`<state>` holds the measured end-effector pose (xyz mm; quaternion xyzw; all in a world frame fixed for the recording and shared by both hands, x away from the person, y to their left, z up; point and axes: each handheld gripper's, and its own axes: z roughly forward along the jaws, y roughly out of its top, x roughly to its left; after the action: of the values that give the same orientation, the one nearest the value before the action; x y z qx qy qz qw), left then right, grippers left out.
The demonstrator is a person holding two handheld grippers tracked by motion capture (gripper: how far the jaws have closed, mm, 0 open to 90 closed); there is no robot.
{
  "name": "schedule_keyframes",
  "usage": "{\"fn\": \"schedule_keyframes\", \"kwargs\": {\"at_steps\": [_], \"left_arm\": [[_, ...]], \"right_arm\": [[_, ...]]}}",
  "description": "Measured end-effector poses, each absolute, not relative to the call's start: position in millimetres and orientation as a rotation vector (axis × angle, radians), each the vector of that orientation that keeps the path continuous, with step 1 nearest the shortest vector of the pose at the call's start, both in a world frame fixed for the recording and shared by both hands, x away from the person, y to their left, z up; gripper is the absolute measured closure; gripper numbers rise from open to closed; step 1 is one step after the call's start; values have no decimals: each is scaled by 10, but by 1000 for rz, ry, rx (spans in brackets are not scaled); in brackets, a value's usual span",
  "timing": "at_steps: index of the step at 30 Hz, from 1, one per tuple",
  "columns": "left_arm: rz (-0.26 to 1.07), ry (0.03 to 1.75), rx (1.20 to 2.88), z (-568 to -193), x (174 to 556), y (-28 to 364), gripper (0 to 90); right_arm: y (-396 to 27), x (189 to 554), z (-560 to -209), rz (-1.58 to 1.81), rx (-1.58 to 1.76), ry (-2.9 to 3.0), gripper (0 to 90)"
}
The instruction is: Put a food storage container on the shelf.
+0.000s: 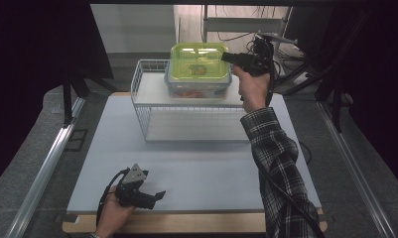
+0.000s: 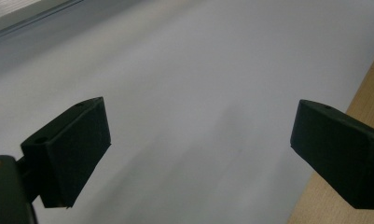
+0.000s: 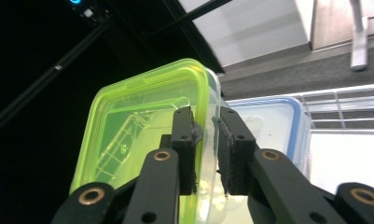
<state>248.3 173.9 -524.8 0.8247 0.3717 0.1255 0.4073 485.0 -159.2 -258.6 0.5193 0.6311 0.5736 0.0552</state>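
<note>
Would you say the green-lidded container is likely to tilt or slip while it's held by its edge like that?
Probably a little. The right hand-held gripper pinches only the rim of the green-lidded container, so it may sag. The smooth plastic looks slippery. Being clear and thin-walled, it seems fairly light.

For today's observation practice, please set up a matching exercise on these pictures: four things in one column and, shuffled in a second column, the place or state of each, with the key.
Column A
1. green-lidded clear plastic container
2. blue-rimmed clear plastic container
3. left gripper
4. white wire rack

Column B
a. open, over the near table edge
b. standing at the far end of the white table
c. clamped at its rim by the right gripper
d. on the rack's shelf, under another box

Pairs: 1-c, 2-d, 3-a, 4-b
</note>
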Motion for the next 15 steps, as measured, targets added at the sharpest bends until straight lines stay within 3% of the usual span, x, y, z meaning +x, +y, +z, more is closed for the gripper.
{"fn": "schedule_keyframes", "kwargs": {"at_steps": [15], "left_arm": [[303,928,2088,-5256,2484,1734,45]], "right_arm": [[-1505,4956,-2602,1641,1564,1901,714]]}}
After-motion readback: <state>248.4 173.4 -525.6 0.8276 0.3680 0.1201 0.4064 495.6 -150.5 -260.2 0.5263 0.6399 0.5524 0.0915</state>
